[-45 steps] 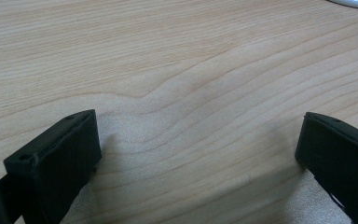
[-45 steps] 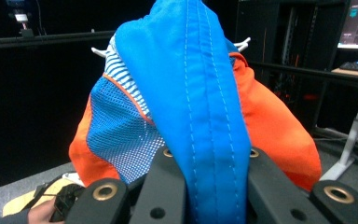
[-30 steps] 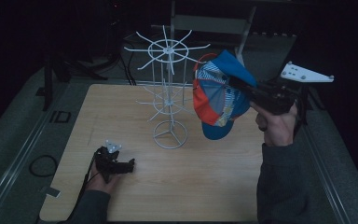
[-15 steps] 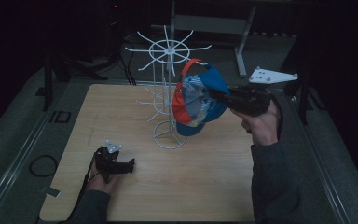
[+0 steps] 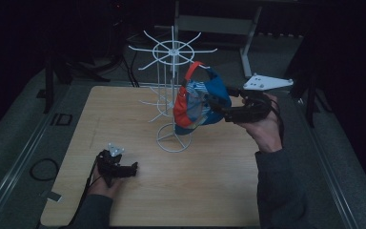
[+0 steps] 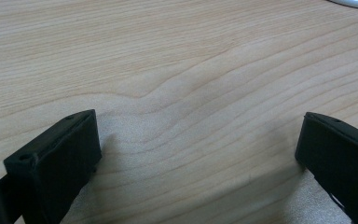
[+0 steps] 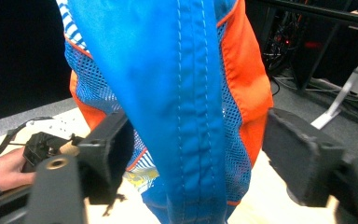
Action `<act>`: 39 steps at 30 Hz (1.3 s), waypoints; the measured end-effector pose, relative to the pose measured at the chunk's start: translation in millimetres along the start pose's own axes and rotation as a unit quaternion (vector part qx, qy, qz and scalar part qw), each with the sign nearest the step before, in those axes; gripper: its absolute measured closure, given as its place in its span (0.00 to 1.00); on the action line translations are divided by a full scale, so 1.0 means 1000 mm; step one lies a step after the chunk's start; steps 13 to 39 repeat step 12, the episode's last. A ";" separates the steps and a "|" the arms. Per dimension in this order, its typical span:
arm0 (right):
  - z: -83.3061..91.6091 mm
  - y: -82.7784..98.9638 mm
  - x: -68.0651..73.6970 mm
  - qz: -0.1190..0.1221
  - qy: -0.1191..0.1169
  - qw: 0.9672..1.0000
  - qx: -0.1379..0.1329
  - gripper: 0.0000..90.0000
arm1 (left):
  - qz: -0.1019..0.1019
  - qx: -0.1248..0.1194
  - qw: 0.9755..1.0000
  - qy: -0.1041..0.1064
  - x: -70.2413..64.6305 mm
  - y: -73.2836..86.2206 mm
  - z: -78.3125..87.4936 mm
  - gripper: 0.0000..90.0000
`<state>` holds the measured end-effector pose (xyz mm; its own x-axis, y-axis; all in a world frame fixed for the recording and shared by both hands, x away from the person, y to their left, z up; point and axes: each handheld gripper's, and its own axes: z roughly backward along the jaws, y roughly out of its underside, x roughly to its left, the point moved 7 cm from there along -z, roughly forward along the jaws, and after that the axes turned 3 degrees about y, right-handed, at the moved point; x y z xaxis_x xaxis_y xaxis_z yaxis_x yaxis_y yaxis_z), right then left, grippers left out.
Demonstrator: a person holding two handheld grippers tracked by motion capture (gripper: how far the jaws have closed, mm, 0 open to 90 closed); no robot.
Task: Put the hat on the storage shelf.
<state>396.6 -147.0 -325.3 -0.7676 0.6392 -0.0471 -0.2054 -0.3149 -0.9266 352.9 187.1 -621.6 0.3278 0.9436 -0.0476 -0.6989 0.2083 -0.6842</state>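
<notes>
While the wooden tabletop (image 5: 209,191) is lit against a dark room, a wide bare stretch of it is seen along the near edge, between the person's two forearms. A white wire rack (image 5: 171,90) is stood upright near the middle of the tabletop, its round base ring resting on the wood and its thin arms spread outward at the top, with a lower tier of arms beneath. Nothing is seen hung on the top arms that face the camera.

A blue and orange cap (image 5: 198,102) with mesh panels is held in the air just right of the rack's post, above the base ring, its orange strap raised near the upper arms; whether it touches the rack cannot be told. The right gripper (image 5: 219,110) is reached in from the right, roughly level, by the right hand (image 5: 264,131), wrist bent upward. In the right gripper view its jaws are set apart on either side of the cap's blue fabric (image 7: 177,93), and whether they pinch it cannot be told.

The left gripper (image 5: 132,168) is rested low near the front left corner, held by the left hand (image 5: 106,183). Its jaws are spread wide over bare wood, grasping nothing.
</notes>
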 end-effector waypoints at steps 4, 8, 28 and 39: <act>0.000 0.004 -0.002 -0.005 0.003 1.000 0.003 0.24 | 0.000 0.000 1.000 0.000 0.000 0.000 0.000 0.00; 0.003 0.007 -0.007 -0.016 0.009 1.000 -0.001 0.22 | 0.000 0.000 1.000 0.000 0.000 0.000 0.000 0.00; 0.004 0.006 -0.007 -0.013 0.009 1.000 -0.006 0.22 | 0.000 0.000 1.000 0.000 0.000 0.000 0.000 0.00; 0.004 0.006 -0.007 -0.013 0.009 1.000 -0.006 0.22 | 0.000 0.000 1.000 0.000 0.000 0.000 0.000 0.00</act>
